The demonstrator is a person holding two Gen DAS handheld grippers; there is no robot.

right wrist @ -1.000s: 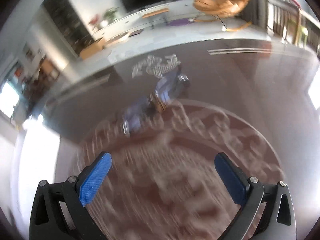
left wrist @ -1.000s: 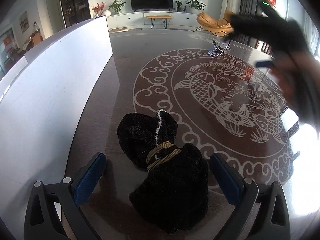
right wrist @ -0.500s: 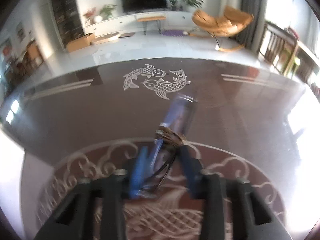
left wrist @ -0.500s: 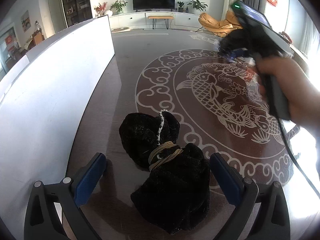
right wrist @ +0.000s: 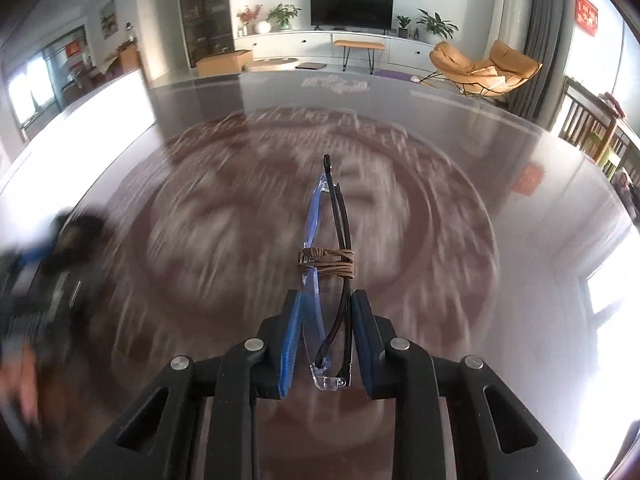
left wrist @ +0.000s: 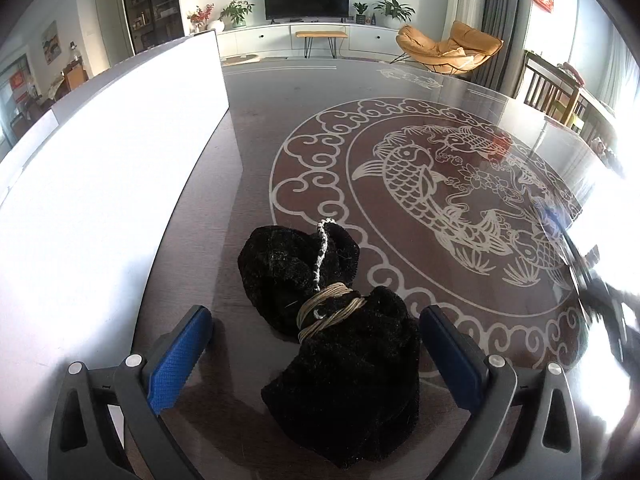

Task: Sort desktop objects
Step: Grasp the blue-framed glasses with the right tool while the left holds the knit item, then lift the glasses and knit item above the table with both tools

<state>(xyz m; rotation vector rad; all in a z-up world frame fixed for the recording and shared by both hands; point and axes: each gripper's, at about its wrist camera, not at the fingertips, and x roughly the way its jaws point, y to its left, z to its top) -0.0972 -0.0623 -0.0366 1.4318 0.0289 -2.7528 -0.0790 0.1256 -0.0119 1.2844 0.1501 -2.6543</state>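
A black fuzzy pouch (left wrist: pixel 340 340) tied with tan cord lies on the dark table with the koi pattern (left wrist: pixel 440 184). My left gripper (left wrist: pixel 316 344) is open, its blue pads on either side of the pouch, not touching it. My right gripper (right wrist: pixel 325 328) is shut on folded glasses (right wrist: pixel 326 248) with a clear-blue frame, bound with brown cord, and holds them above the table. The right gripper shows blurred at the right edge of the left wrist view (left wrist: pixel 600 300). The pouch and left gripper show blurred at the left of the right wrist view (right wrist: pixel 76 236).
A large white box (left wrist: pixel 112 168) stands along the table's left side, close to my left gripper. Chairs (left wrist: pixel 560 92) stand beyond the table's far right edge. A living room with a TV lies behind.
My right gripper closed on the glasses at the far side of the table, lifted them and swung back toward the near right. My left gripper and the pouch have not moved.
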